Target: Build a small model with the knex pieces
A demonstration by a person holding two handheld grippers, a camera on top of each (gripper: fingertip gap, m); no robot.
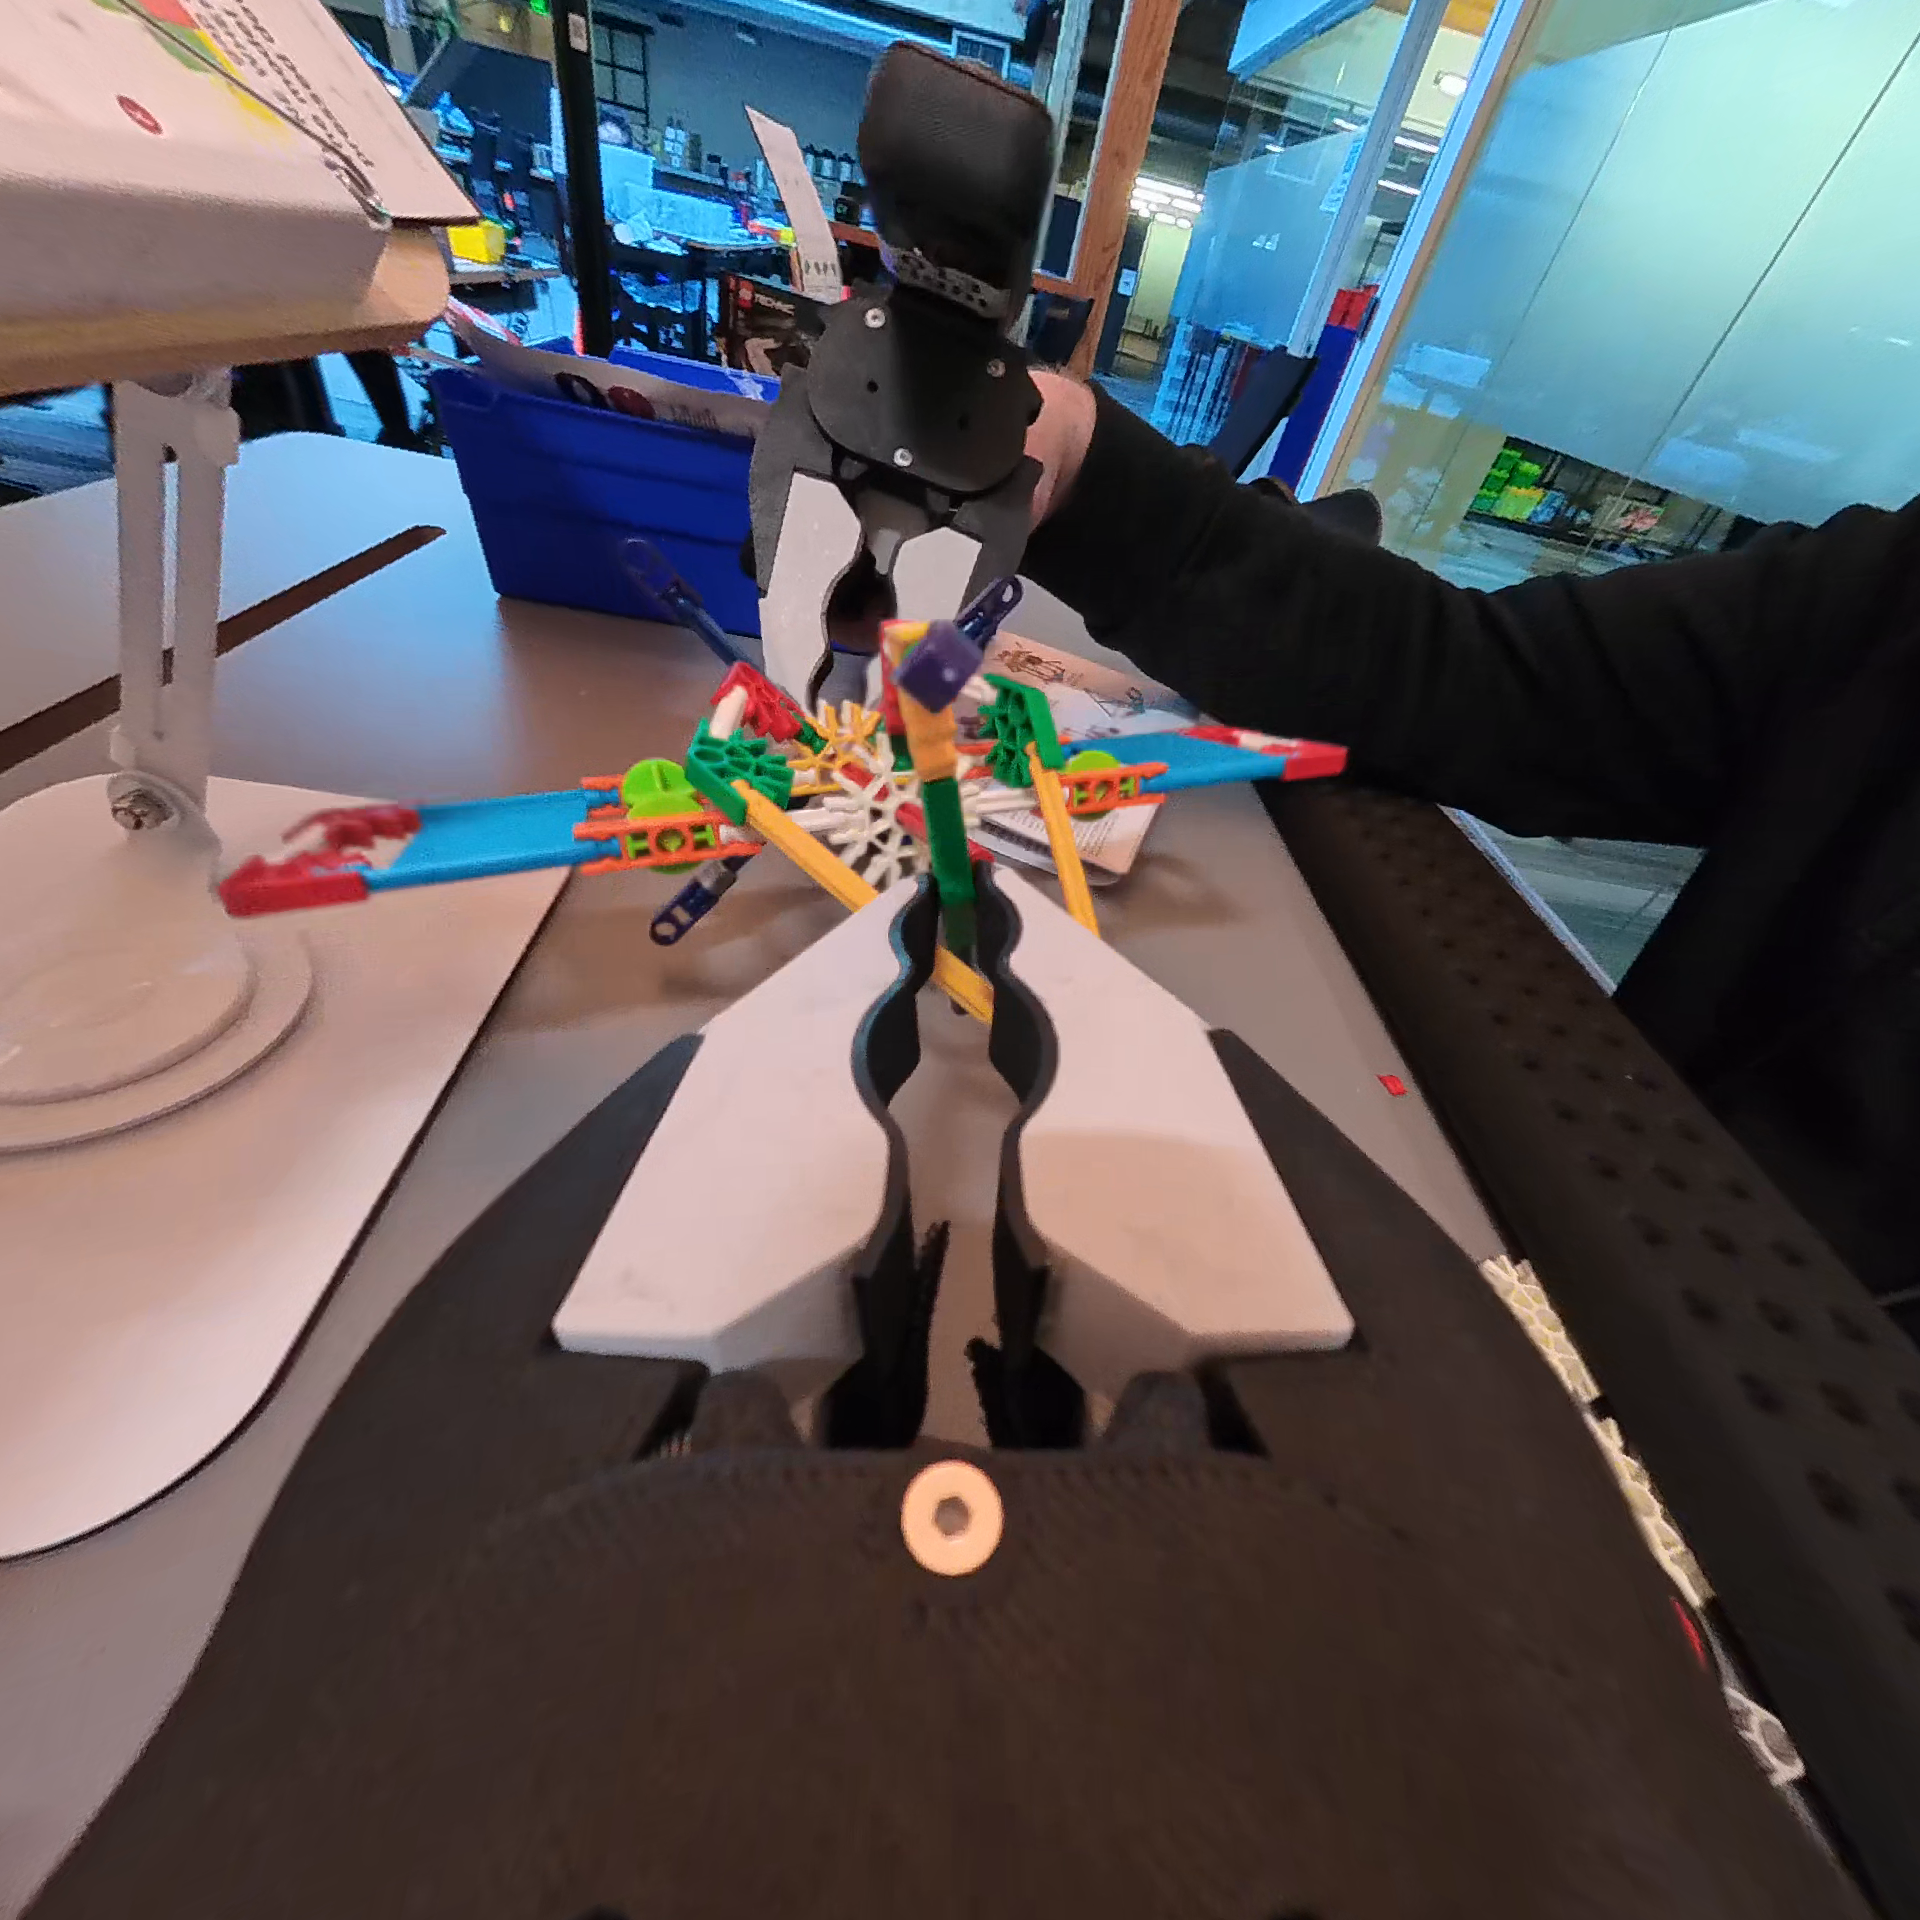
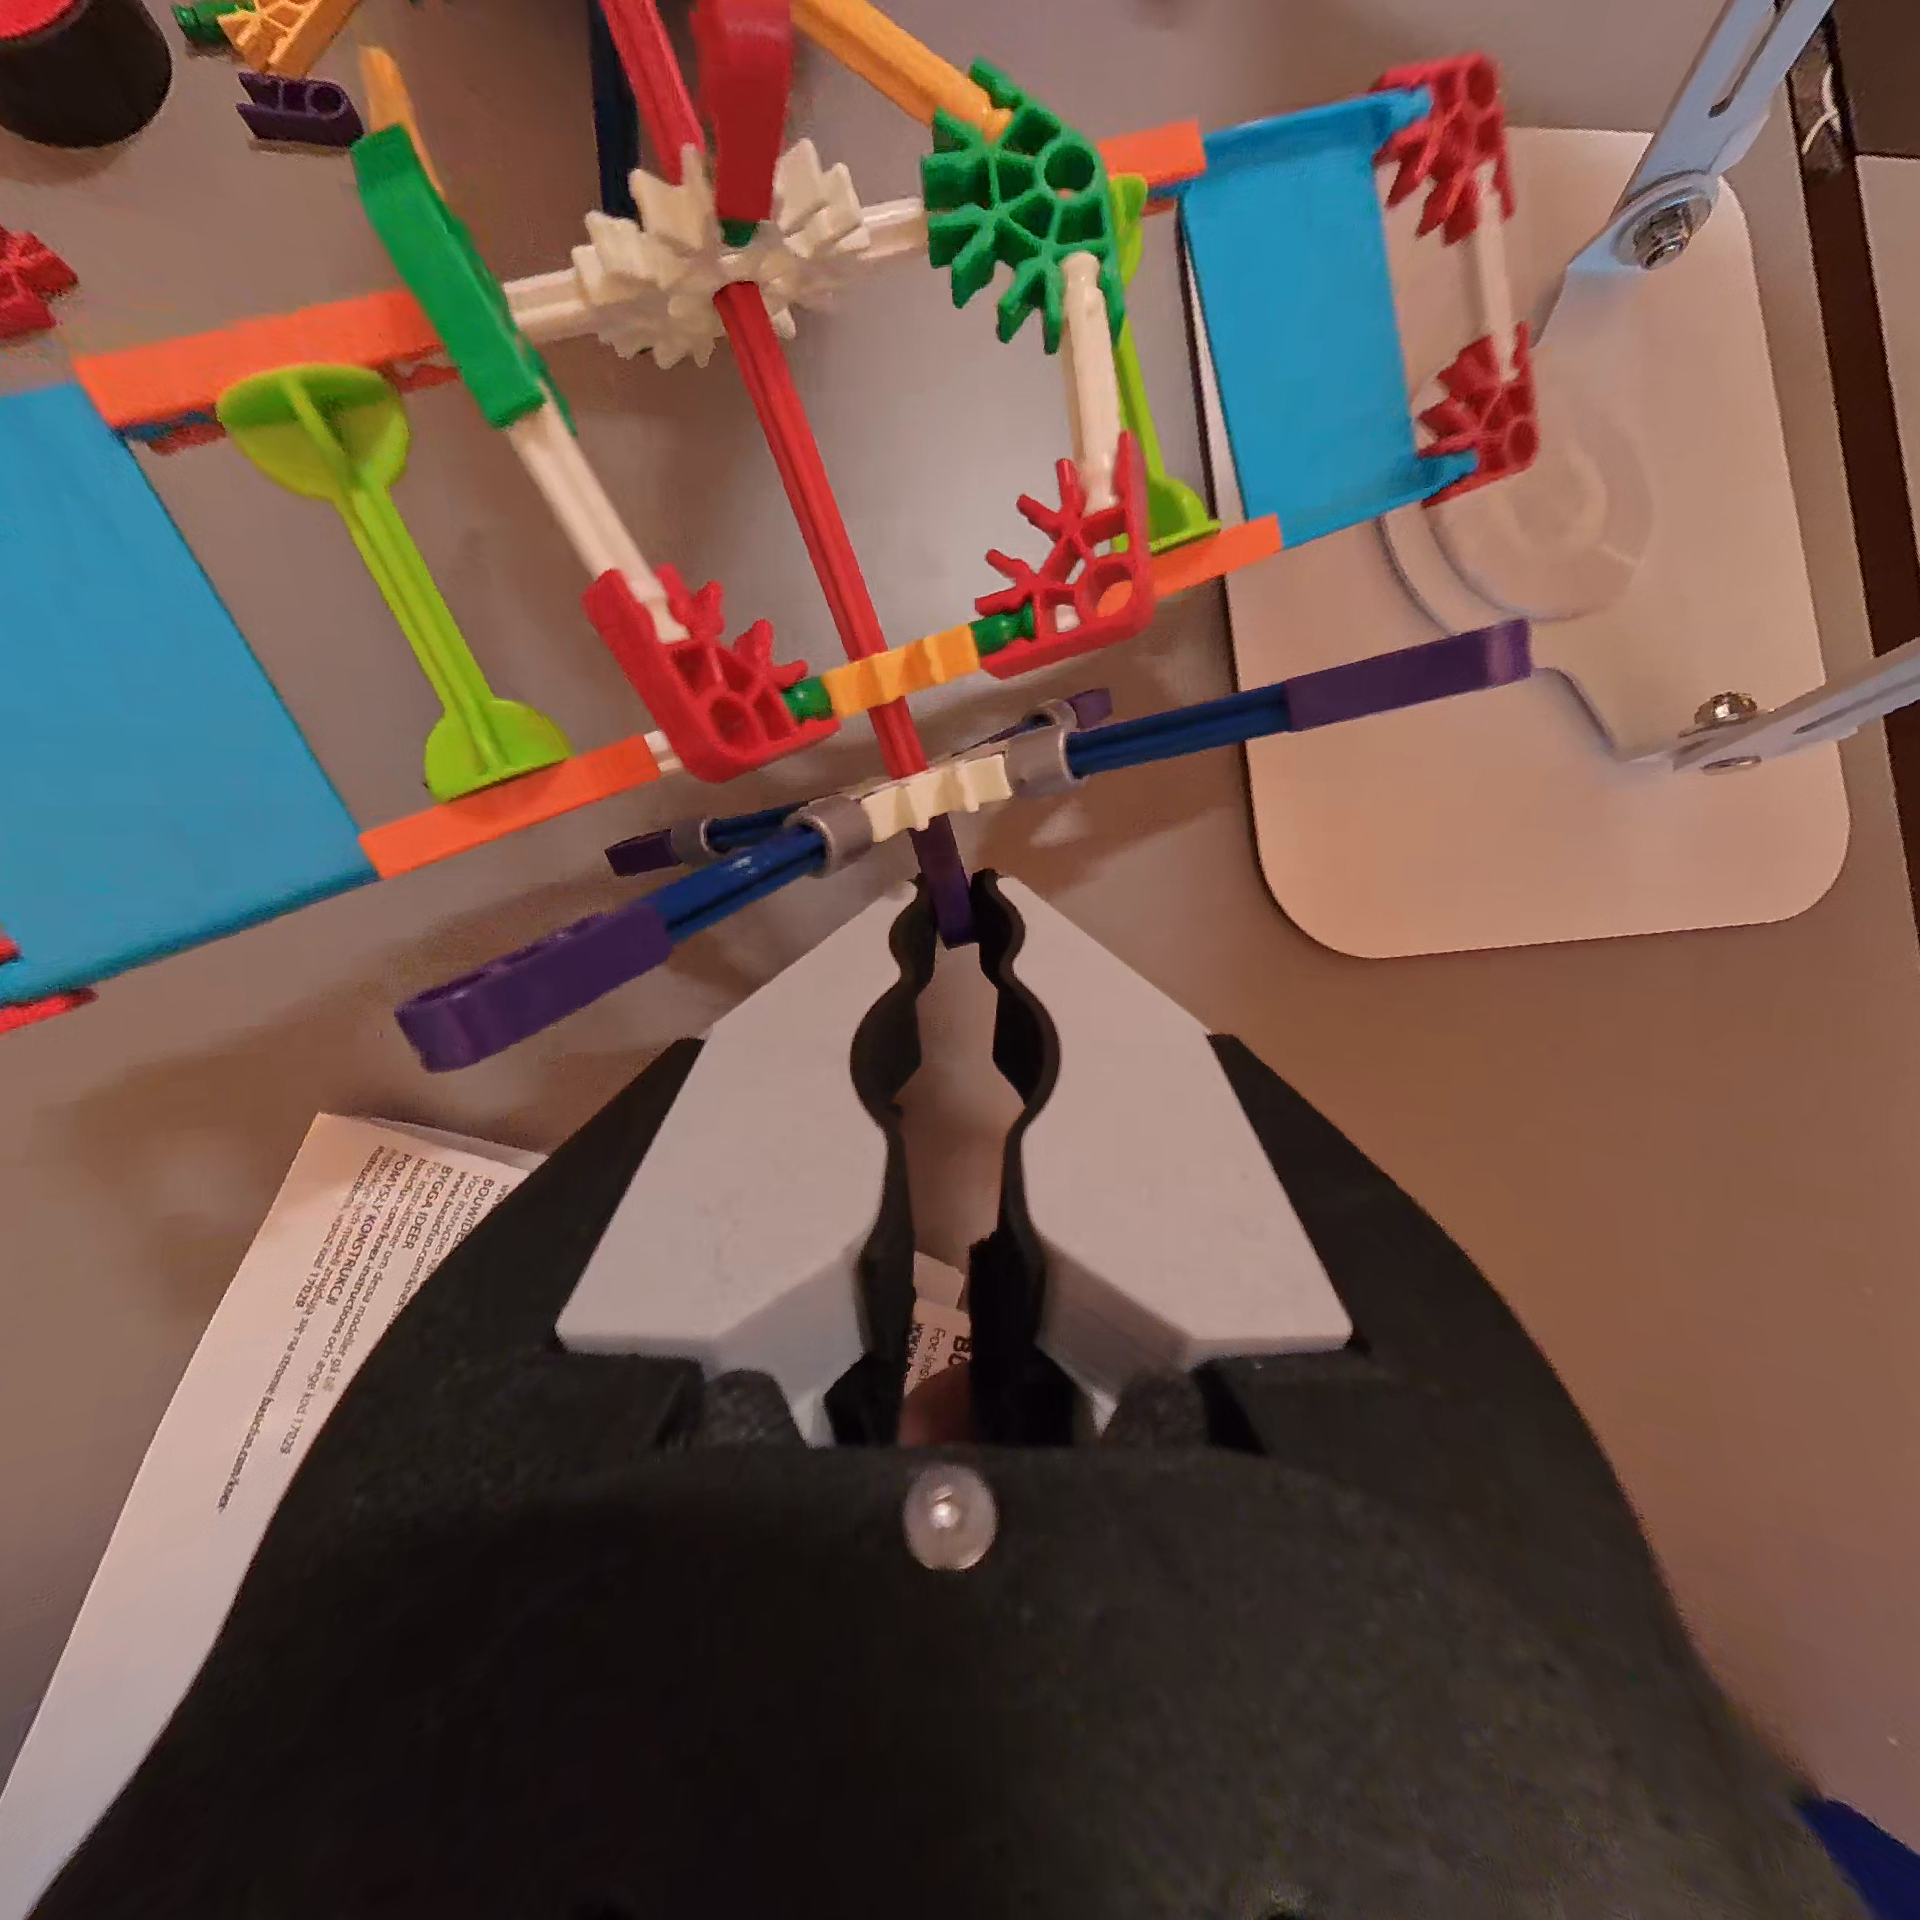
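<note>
A: Start at the left. The white stand (image 1: 156, 644) sits on its pale base plate, and the toy model's (image 1: 883, 800) blue wing (image 1: 488, 836) with red tips hangs just over that plate. If the model swings, that tip could knock the stand's foot.

B: And the left claw (image 1: 956, 914)?

A: Pressed together on the green rod (image 1: 951, 831), which points up out of its tips; a yellow rod crosses there too. It's a thin hold, so a twist could pop the rod from its joint, I'd say.

B: The right claw (image 2: 958, 909)?

A: Coming from above, pinching a small purple piece (image 2: 951, 883) at the model's blue-and-purple spinner. Both claws pulling on one snap-fit model could split it.

B: What can't you see?

A: Whether the model rests on the grey table (image 1: 416, 665) or hangs. The far wing is cut off in the right view, the leaflet (image 2: 260, 1351) lies partly under the claw, and the blue bin (image 1: 582, 499) is half hidden
</note>
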